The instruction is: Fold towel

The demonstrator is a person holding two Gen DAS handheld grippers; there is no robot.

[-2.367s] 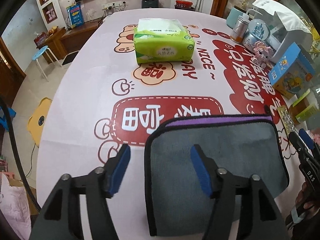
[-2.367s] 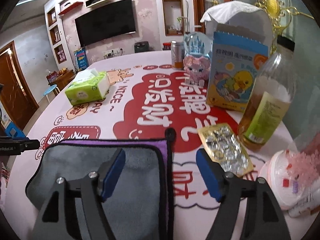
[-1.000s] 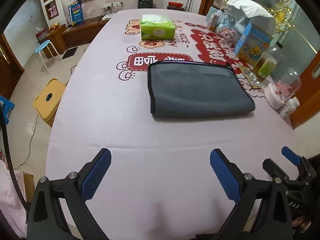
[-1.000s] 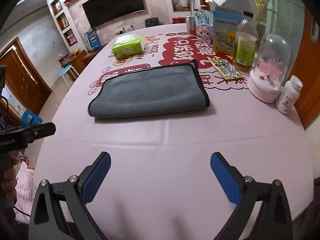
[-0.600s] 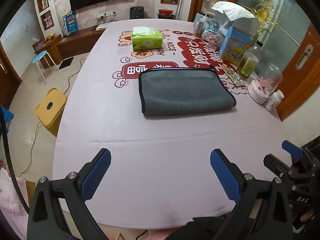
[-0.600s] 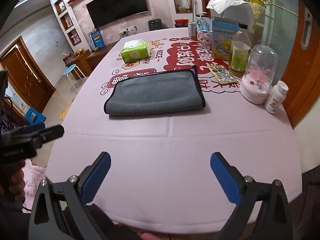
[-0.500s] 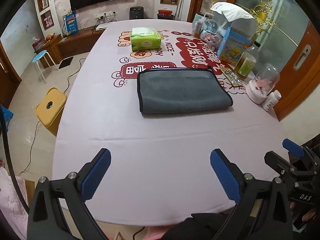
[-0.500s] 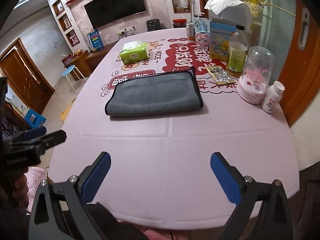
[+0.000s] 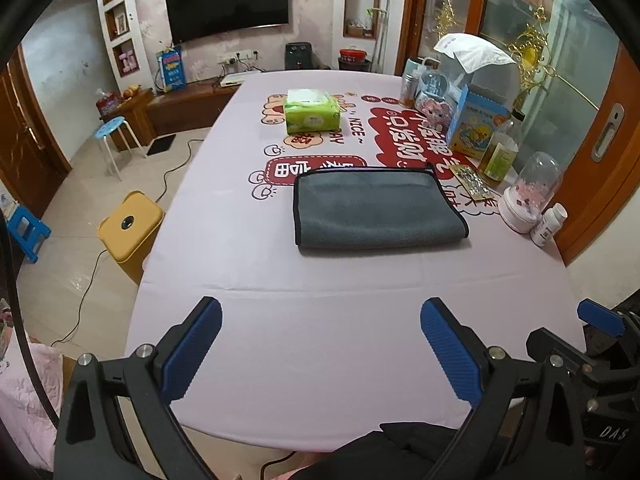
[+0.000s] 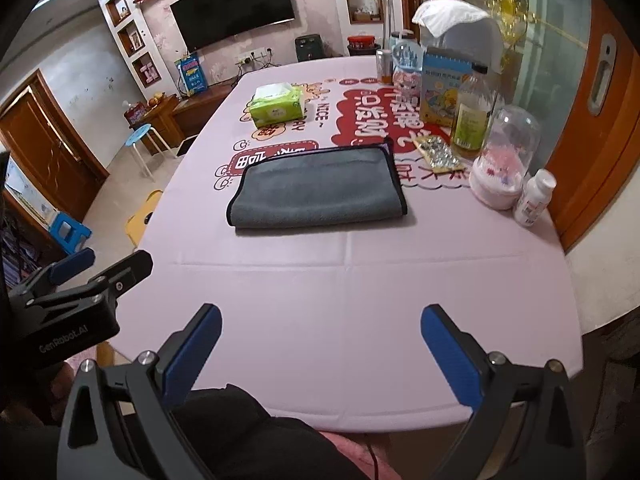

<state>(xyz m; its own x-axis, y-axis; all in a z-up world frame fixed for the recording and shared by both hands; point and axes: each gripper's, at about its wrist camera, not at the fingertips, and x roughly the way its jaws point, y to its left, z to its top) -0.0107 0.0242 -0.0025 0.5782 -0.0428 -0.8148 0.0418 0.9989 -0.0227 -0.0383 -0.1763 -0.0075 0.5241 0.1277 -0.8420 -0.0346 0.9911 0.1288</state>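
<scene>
Grey towel (image 9: 376,210) lies folded flat; left tongs (image 9: 320,346) and right tongs (image 10: 320,352) gape wide, empty.

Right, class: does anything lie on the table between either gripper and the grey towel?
Nothing visible does. Only bare tablecloth lies between the open left gripper, the open right gripper and the towel.

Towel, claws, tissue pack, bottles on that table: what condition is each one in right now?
Towel: folded, flat on table.
Left claw: open, empty.
Right claw: open, empty.
Tissue pack: opened, tissue showing.
Oil bottle: upright, capped.
Pill bottle: upright, capped.
</scene>
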